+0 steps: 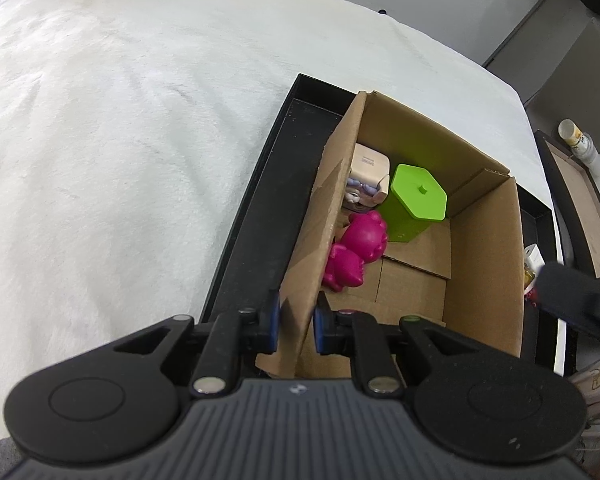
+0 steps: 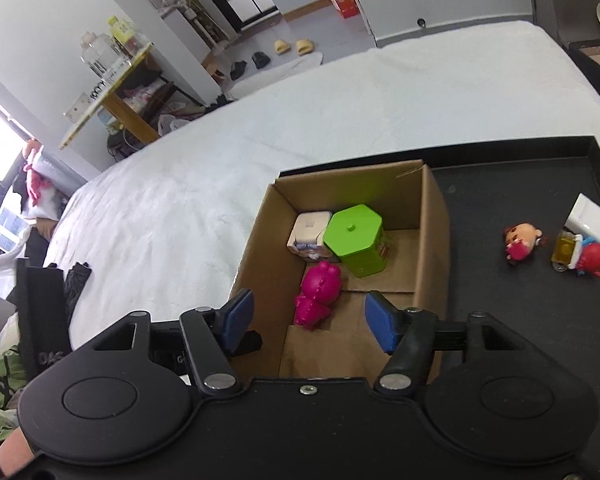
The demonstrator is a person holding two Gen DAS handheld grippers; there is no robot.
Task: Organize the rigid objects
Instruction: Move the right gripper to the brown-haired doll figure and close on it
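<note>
While the left gripper (image 1: 296, 326) pinches the cardboard box (image 1: 312, 240) wall, the right gripper (image 2: 308, 322) gapes, labels unreadable

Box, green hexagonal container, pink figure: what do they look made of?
Box: brown corrugated cardboard, matte, folded flaps showing. Green hexagonal container: likely smooth moulded plastic, uniform colour, faint sheen. Pink figure: probably plastic or rubber, rounded, slightly glossy.
</note>
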